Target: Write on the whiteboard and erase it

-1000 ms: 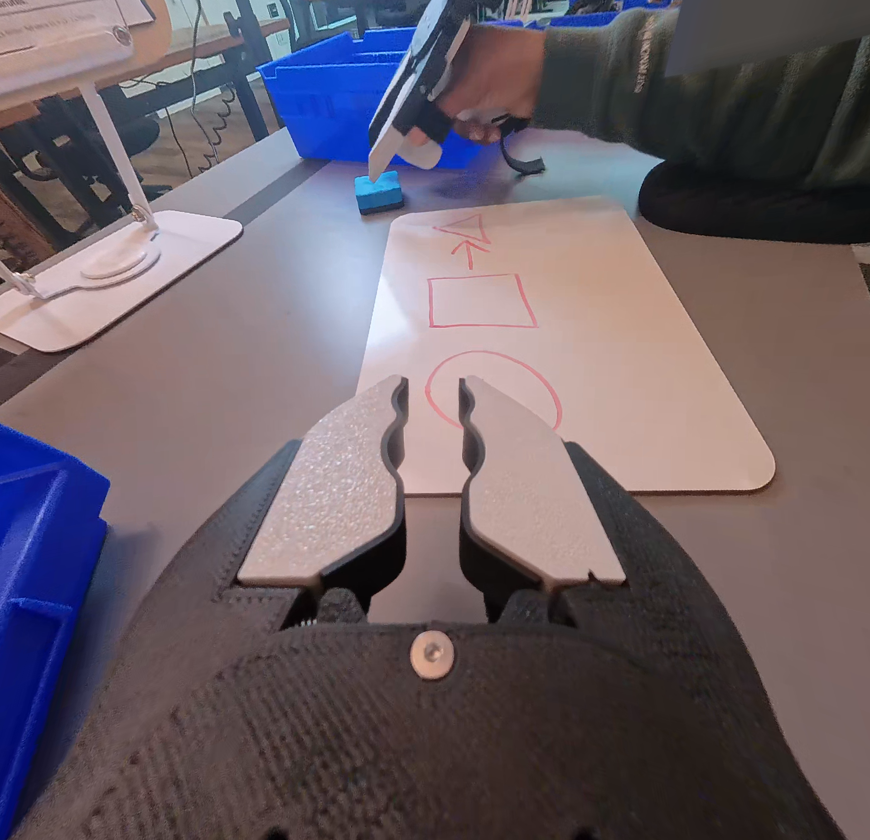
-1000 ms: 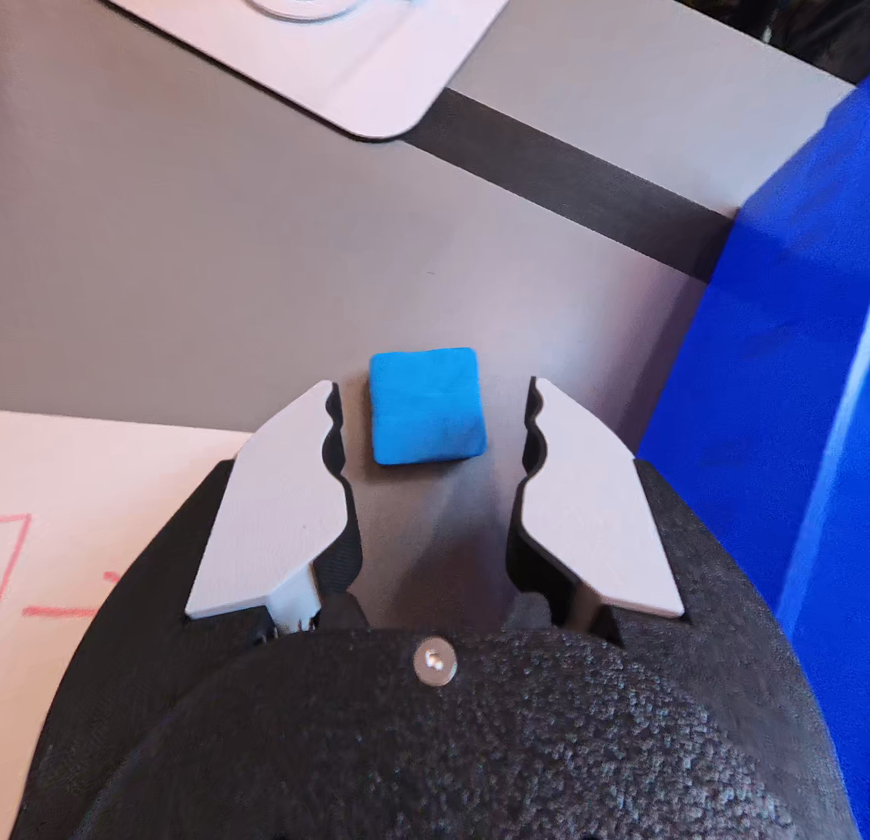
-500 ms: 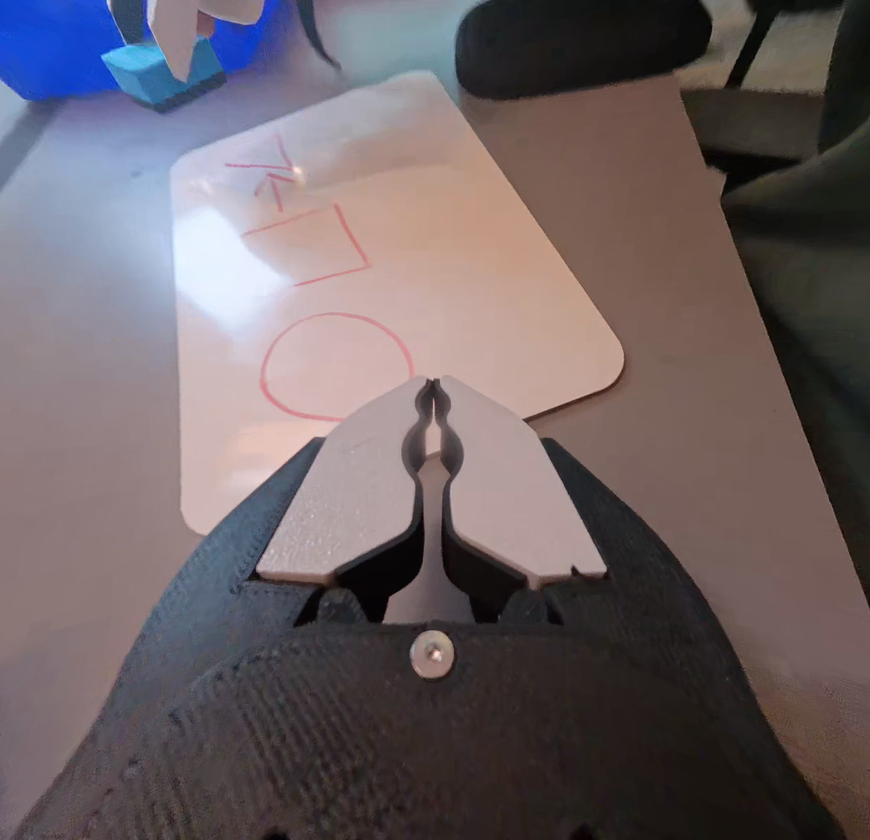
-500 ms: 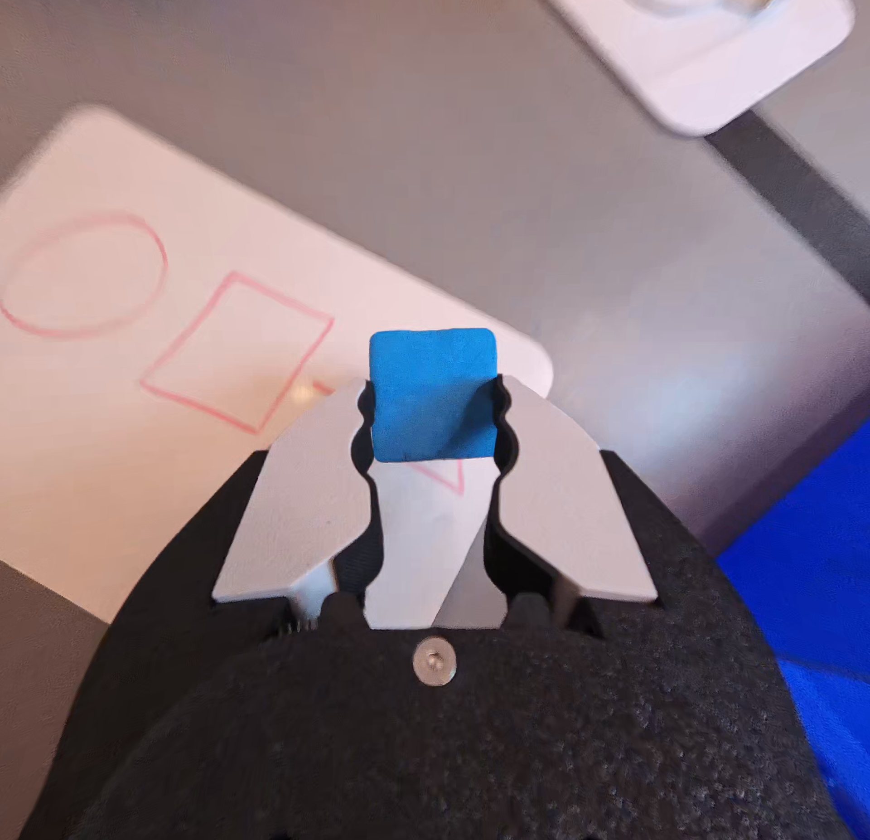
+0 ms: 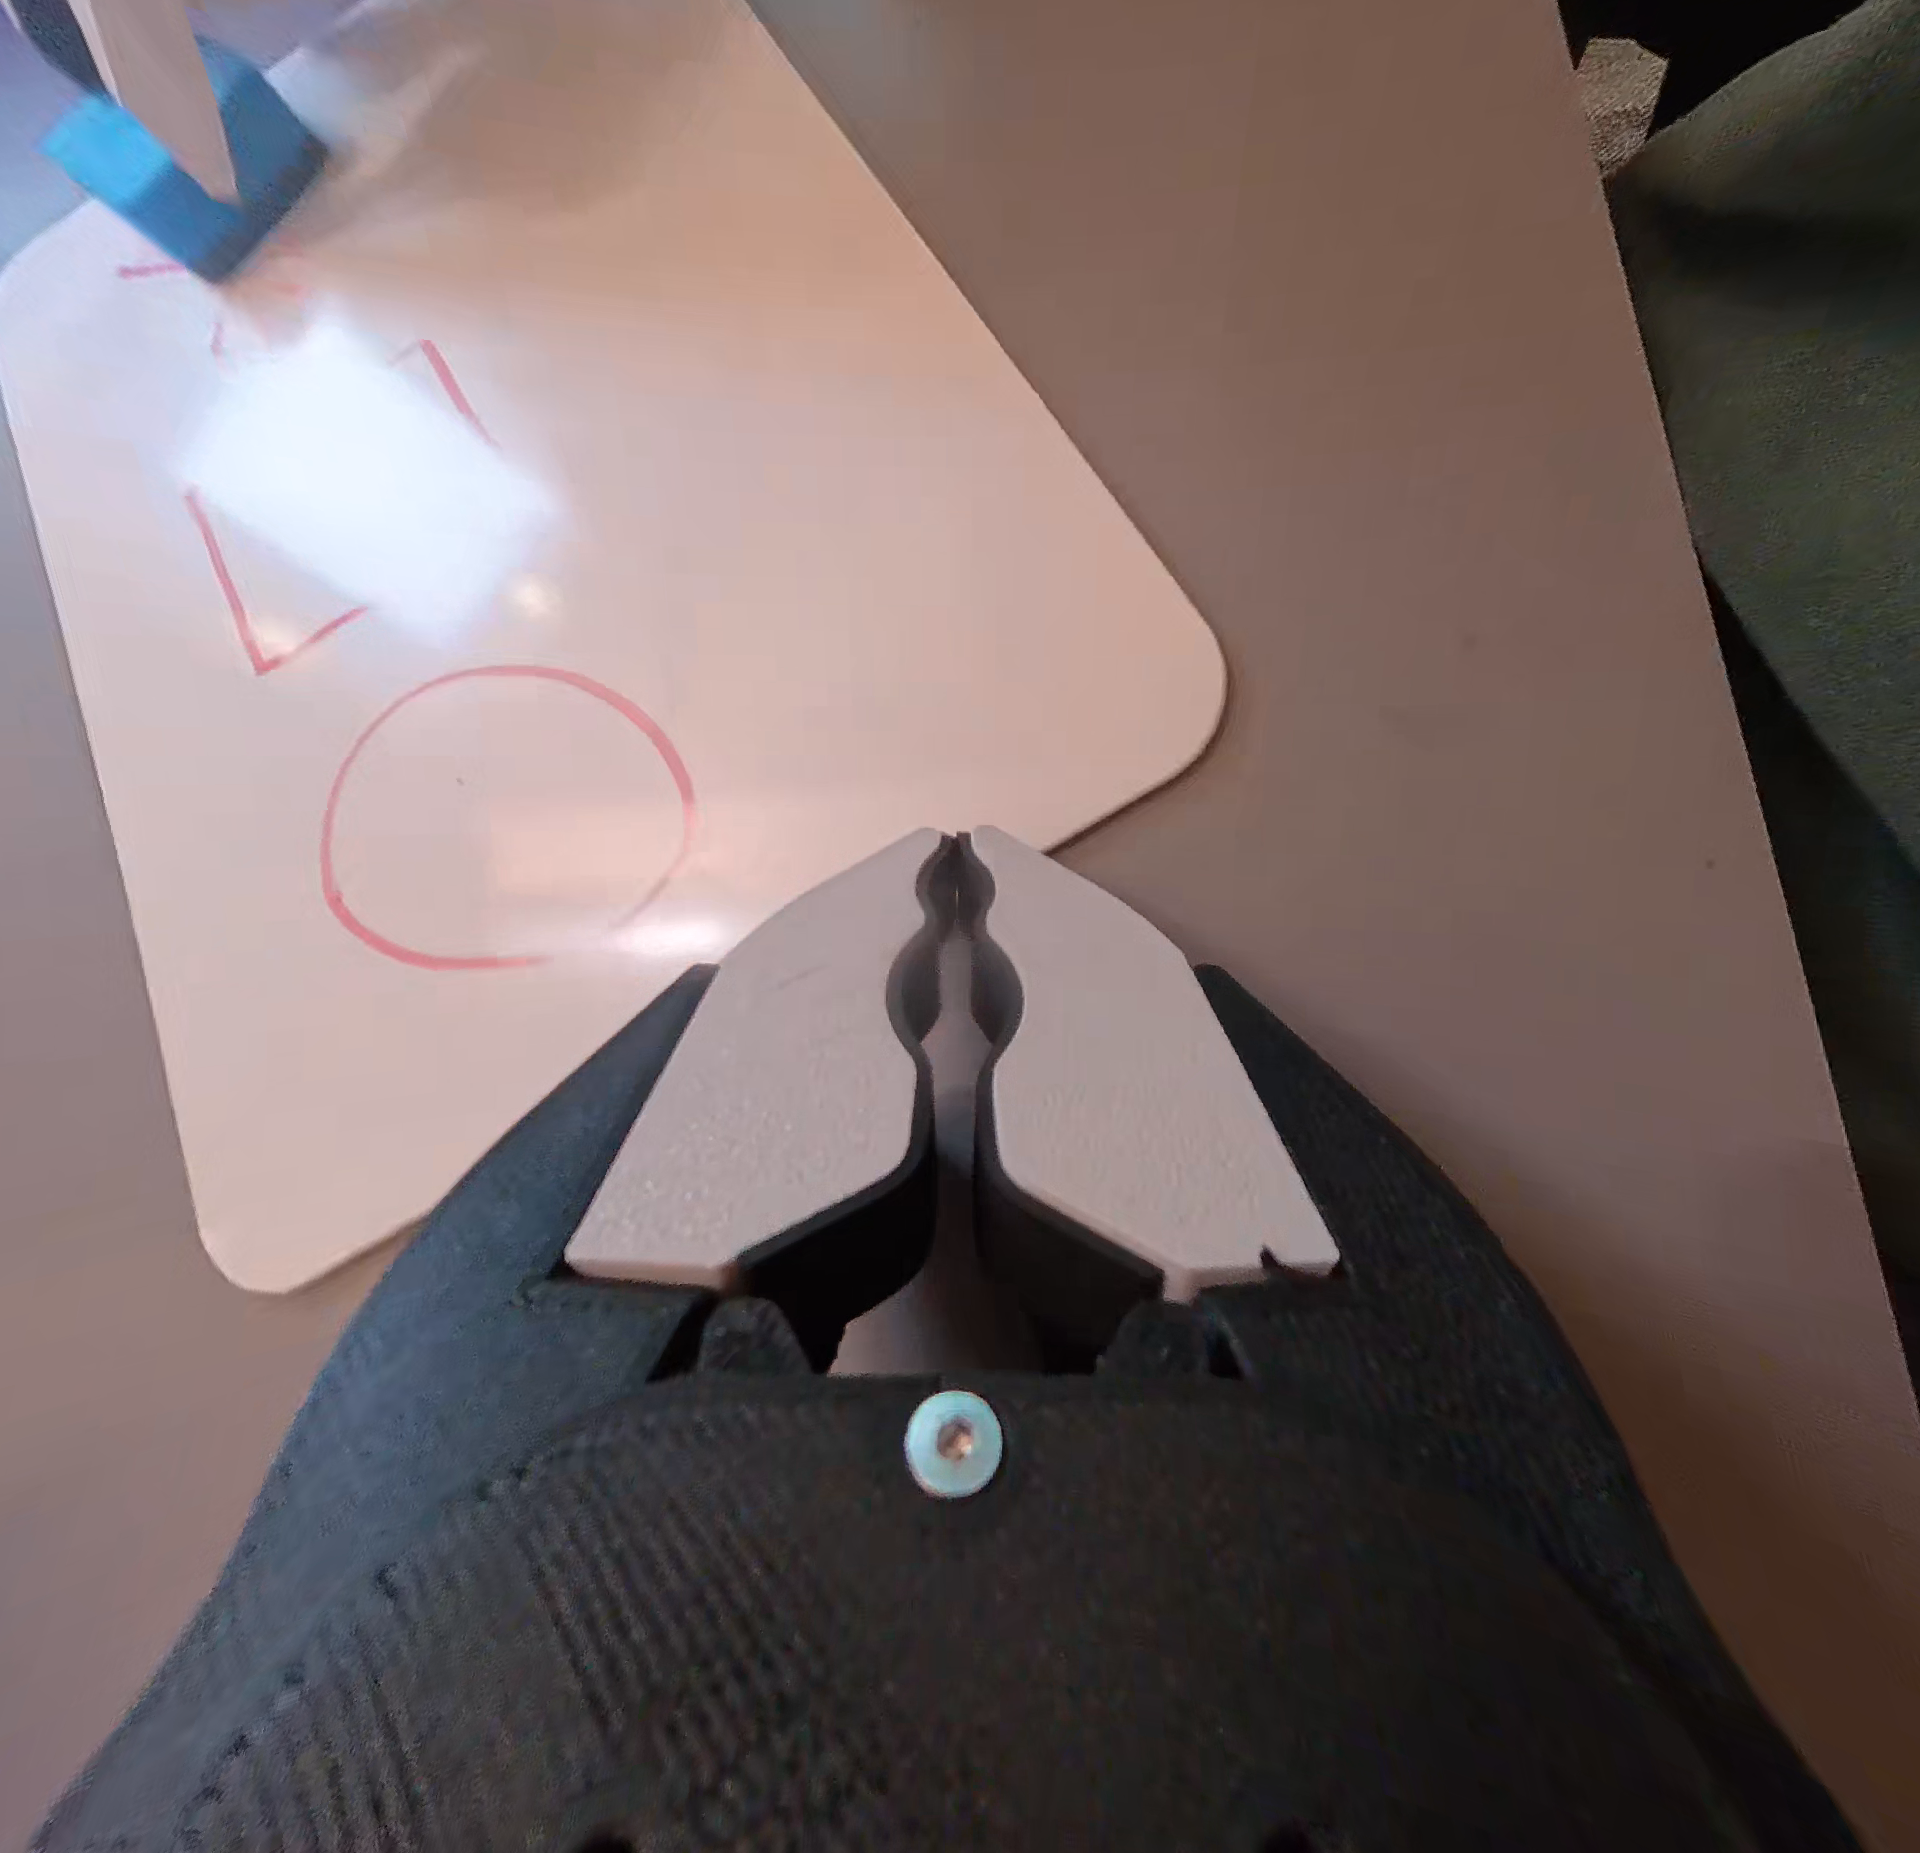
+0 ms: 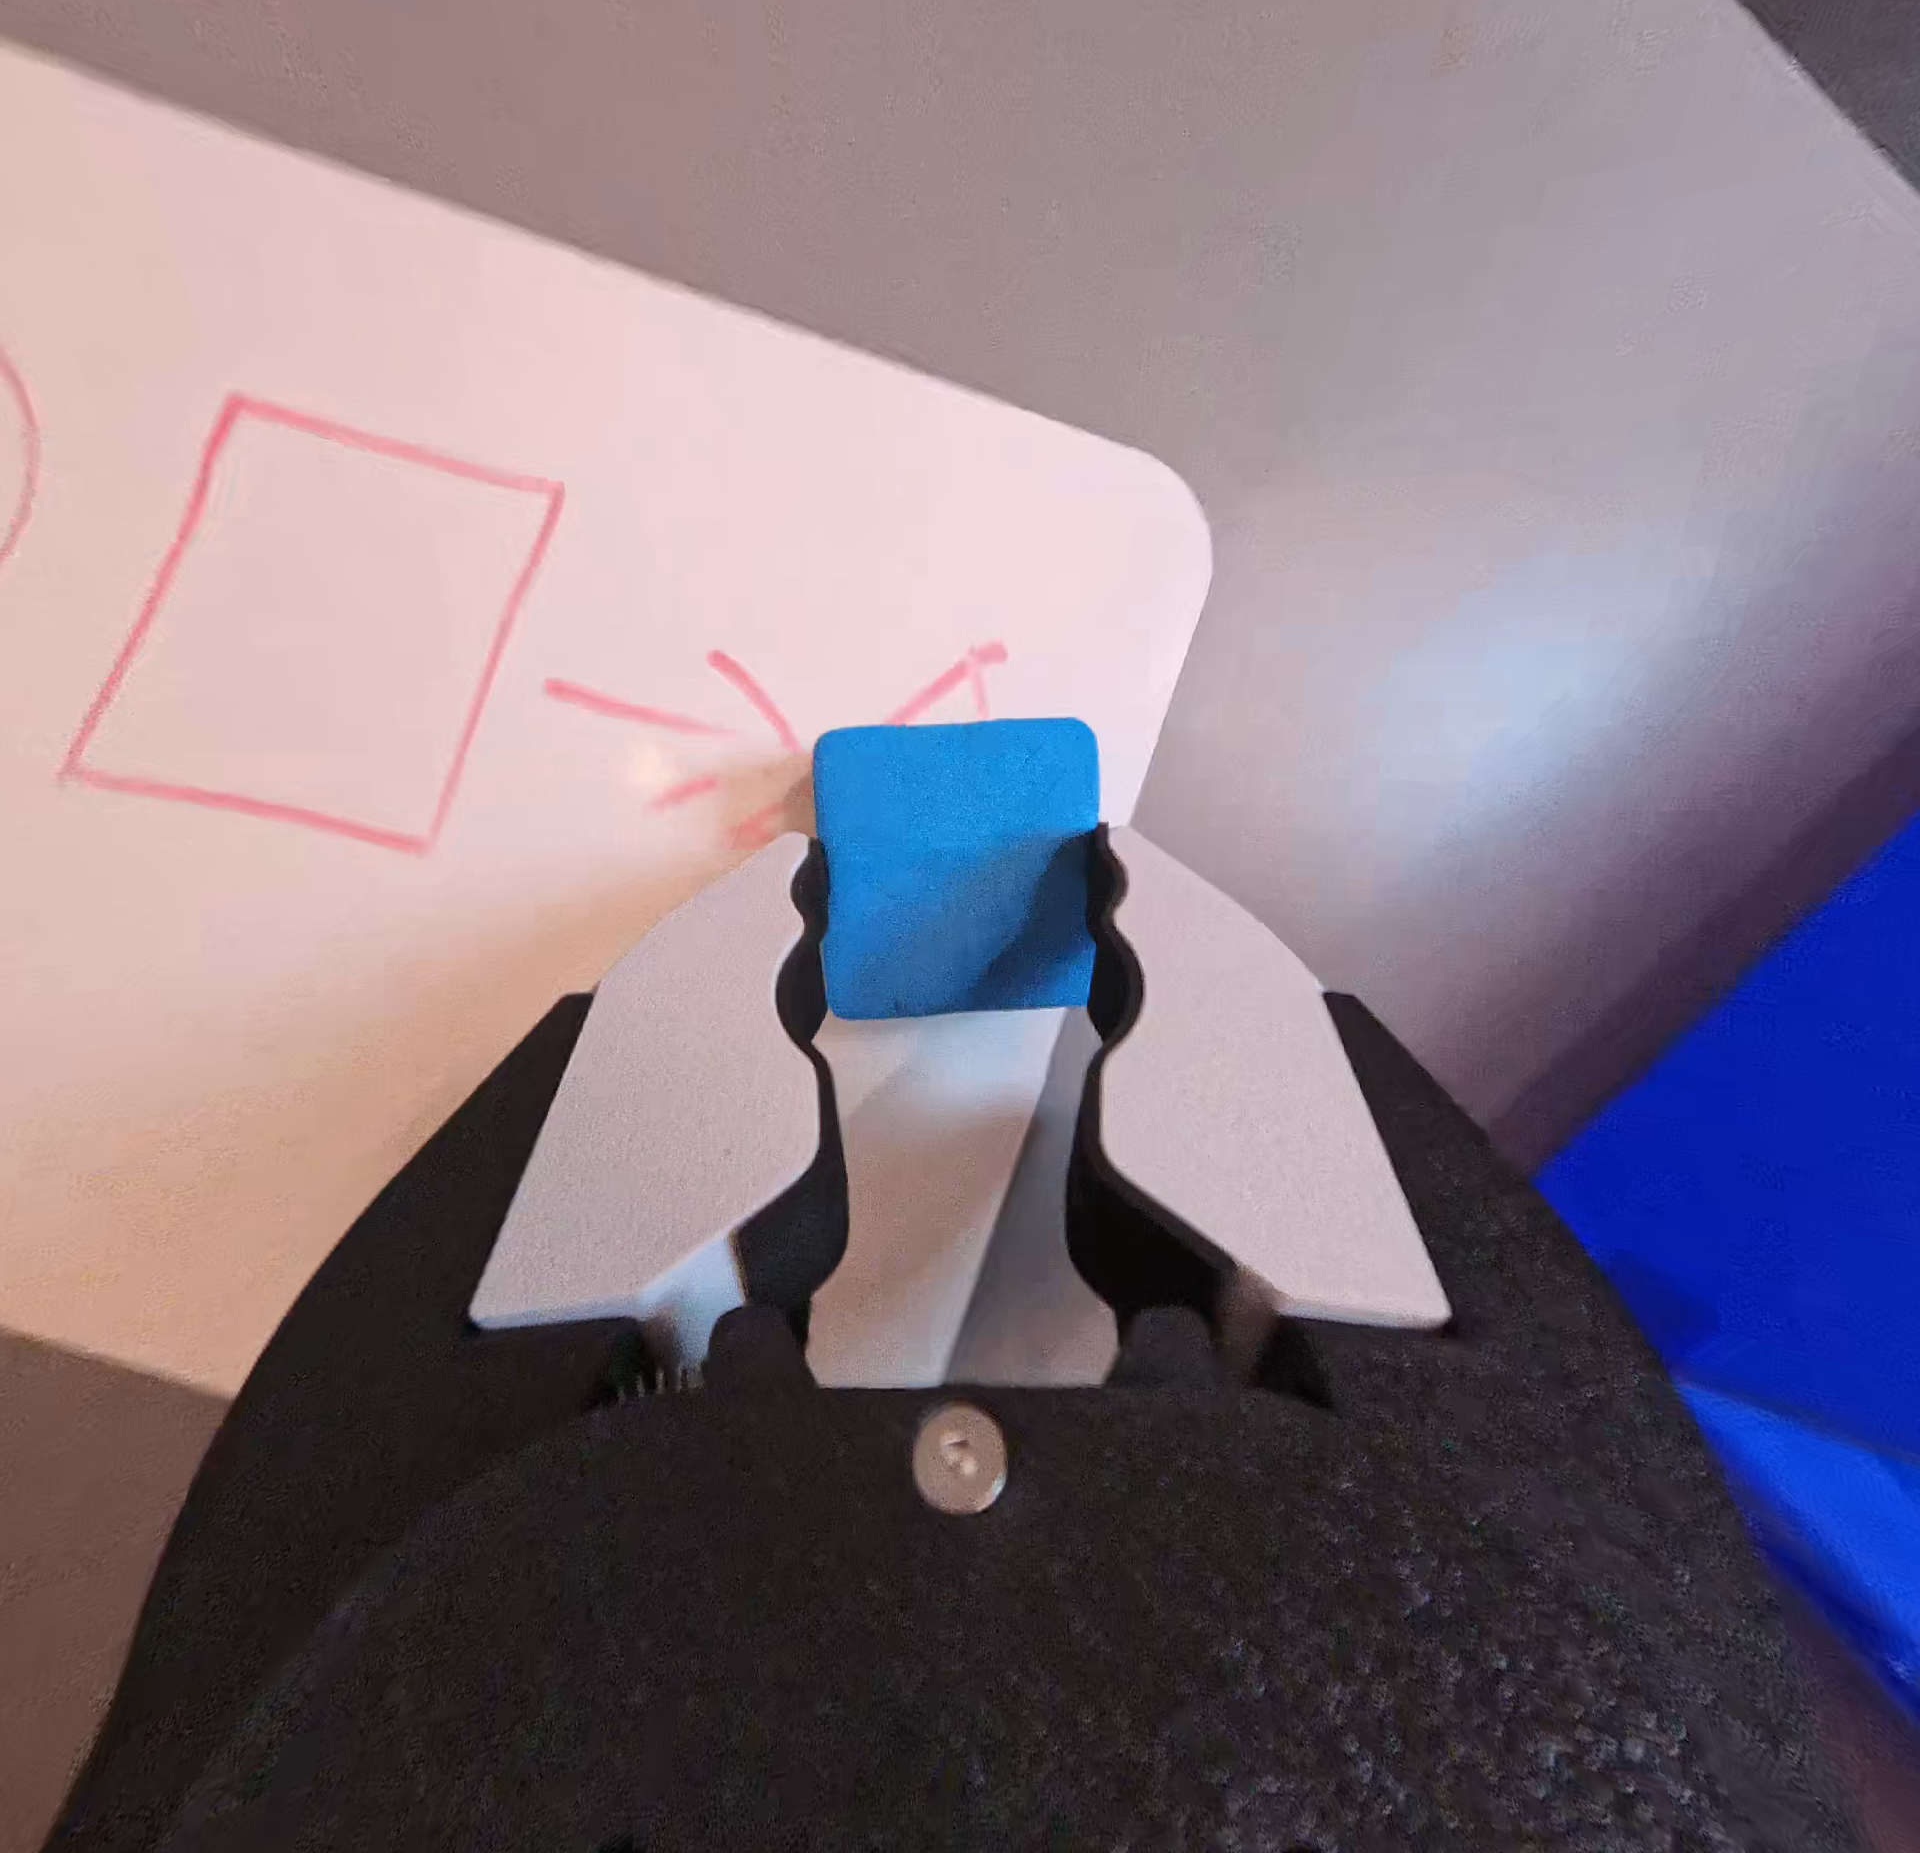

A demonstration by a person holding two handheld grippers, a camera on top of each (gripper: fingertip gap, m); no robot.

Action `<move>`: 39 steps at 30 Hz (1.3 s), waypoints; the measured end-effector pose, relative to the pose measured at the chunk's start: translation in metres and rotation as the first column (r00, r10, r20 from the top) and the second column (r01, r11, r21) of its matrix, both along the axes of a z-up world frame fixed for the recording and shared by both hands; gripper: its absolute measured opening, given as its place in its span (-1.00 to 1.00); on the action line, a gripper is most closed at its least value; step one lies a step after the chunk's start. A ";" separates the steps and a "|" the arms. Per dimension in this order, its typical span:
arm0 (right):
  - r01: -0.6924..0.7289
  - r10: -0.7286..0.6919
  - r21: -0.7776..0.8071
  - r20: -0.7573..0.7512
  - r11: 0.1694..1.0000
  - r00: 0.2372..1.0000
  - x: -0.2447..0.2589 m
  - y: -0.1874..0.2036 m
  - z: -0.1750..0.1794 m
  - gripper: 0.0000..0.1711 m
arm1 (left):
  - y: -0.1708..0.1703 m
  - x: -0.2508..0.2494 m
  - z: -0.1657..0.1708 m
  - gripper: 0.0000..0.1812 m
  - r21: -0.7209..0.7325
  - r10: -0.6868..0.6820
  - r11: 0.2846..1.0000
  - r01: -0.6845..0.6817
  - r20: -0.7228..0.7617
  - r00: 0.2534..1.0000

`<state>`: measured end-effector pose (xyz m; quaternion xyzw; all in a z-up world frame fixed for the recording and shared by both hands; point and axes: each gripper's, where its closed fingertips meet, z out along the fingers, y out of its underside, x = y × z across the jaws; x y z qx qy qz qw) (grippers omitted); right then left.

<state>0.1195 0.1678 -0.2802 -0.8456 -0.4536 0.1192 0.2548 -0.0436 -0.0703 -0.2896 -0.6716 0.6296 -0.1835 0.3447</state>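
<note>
Change since a second ago: right tongs [image 6: 954, 847] have lifted the blue eraser [image 6: 954, 868] off the desk [image 6: 1351, 245] beside the blue bin [image 6: 1766, 1128] and brought it onto the whiteboard [image 6: 623, 432]; left tongs [image 5: 958, 847], then parted, have closed and swung toward the board's near corner.
Right tongs: pinching the eraser by its two sides, the block standing out past the tips — its far half over the triangle end of the drawing.
Eraser: down at the board's end, sitting over the red triangle [image 6: 951, 686] and the arrowhead [image 6: 753, 707]; the marks beside it look smeared, and contact with the surface cannot be confirmed.
Left tongs: pressed together, tips touching, nothing between them — poised over the desk just off the whiteboard's rounded corner.
Whiteboard: lying flat on the grey desk, bearing a red circle [image 5: 509, 816], a square [image 6: 312, 619] and the arrow, with glare washing out part of the square in the left wrist view.
Edge of frame: a dark green sleeve [image 5: 1787, 453] at the right of the left wrist view.
</note>
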 end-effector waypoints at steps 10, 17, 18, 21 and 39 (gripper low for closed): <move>-0.105 0.105 0.007 0.026 0.994 0.994 -0.026 -0.009 0.000 -0.43 | 0.004 0.006 0.000 -1.00 0.024 0.003 1.000 -0.003 -0.013 1.000; -0.292 0.297 -0.065 0.100 0.954 0.950 -0.037 -0.063 -0.001 -0.43 | 0.004 0.005 -0.001 -1.00 -0.033 0.044 0.998 -0.045 -0.049 0.998; -0.314 0.316 -0.043 0.111 0.949 0.942 -0.046 -0.059 -0.001 -0.43 | 0.004 0.005 -0.001 -1.00 -0.042 0.045 0.998 -0.047 -0.049 0.998; -0.148 0.149 -0.027 0.059 0.989 0.987 -0.030 0.003 -0.001 -0.43 | 0.003 0.006 -0.001 -1.00 -0.060 0.049 0.997 -0.051 -0.038 0.998; -0.480 0.491 -0.102 0.178 0.871 0.853 -0.080 -0.064 -0.001 -0.44 | 0.001 0.005 -0.001 -1.00 -0.077 0.022 0.997 -0.024 -0.032 0.999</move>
